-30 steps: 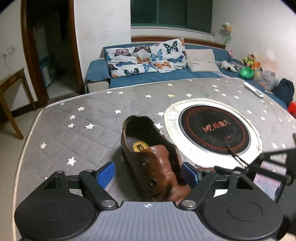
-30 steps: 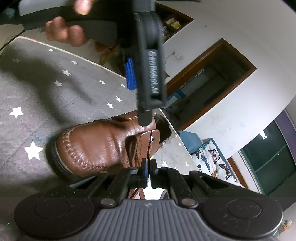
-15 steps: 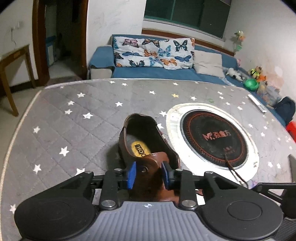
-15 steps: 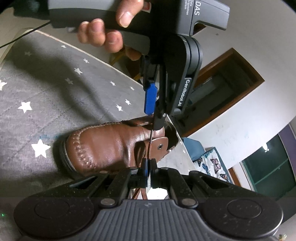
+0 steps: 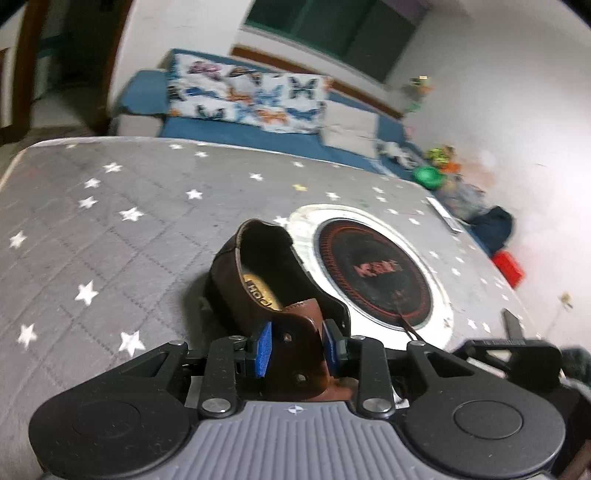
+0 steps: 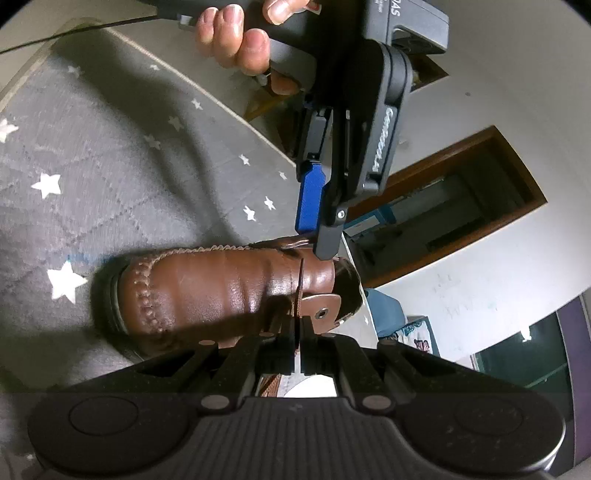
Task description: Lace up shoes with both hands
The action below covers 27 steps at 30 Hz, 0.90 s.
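Brown leather is what my left claw (image 5: 297, 349) is pinching: its blue pads press on both sides of the shoe's (image 5: 266, 291) lace flap, right by the little holes. My left claw's jaws have just been closing, and now that flap sits squeezed between them. The shoe rests on the desk (image 5: 110, 221), which has a grey cover with white stars. Its heel end points away from me, just beside a round black plate (image 5: 373, 273) set in the desk.

My right claw (image 6: 297, 356) is pressed together. It is pinching the thin brown lace (image 6: 300, 291), which runs up to the other flap with the round hole. A hand (image 6: 243, 33) up top holds the left claw over the shoe.

I think the shoe is light and could slide on the cloth, so holding it at the flap keeps it still. The leather looks thick and a bit stiff, but the flap can bend. It is shiny too, so it may slip if I squeeze too softly. The lace is thin and floppy. I should hold it close to its tip, so it stays straight when I poke it into a hole.
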Each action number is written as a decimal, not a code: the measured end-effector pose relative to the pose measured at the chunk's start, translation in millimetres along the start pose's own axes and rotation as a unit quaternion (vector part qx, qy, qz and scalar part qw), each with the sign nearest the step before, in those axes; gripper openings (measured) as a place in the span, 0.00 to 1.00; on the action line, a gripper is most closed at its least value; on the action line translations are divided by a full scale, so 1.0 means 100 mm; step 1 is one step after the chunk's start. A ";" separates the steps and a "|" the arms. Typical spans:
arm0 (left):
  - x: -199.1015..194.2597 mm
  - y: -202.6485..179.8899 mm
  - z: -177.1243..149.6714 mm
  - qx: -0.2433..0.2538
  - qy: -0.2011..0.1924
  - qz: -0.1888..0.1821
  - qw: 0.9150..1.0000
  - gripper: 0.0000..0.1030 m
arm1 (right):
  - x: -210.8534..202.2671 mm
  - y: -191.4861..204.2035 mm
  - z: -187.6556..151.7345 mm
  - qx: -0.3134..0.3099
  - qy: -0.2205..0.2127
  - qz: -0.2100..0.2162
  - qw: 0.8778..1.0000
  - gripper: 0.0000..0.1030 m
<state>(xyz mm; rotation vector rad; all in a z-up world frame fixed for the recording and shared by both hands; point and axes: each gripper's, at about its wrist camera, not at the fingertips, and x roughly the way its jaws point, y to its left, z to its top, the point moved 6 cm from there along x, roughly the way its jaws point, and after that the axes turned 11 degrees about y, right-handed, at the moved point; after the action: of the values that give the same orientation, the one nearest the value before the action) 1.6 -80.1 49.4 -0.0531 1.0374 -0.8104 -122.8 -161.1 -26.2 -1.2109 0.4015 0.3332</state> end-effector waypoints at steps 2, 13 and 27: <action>-0.01 0.05 -0.01 0.012 -0.003 -0.024 1.000 0.32 | 0.01 0.01 0.02 -0.011 0.001 0.001 1.000 0.02; -0.04 0.32 -0.09 0.035 -0.032 -0.129 0.990 0.32 | 0.03 0.03 0.09 -0.088 0.011 -0.008 0.996 0.02; -0.06 0.53 -0.15 0.042 -0.062 -0.208 0.975 0.32 | 0.03 0.09 0.19 -0.210 0.024 -0.048 0.976 0.02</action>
<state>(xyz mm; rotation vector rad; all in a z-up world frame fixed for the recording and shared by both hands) 18.8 -33.2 24.7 -0.2526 0.8841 -1.2145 -121.5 -140.6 -29.6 -1.6481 0.3209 0.3149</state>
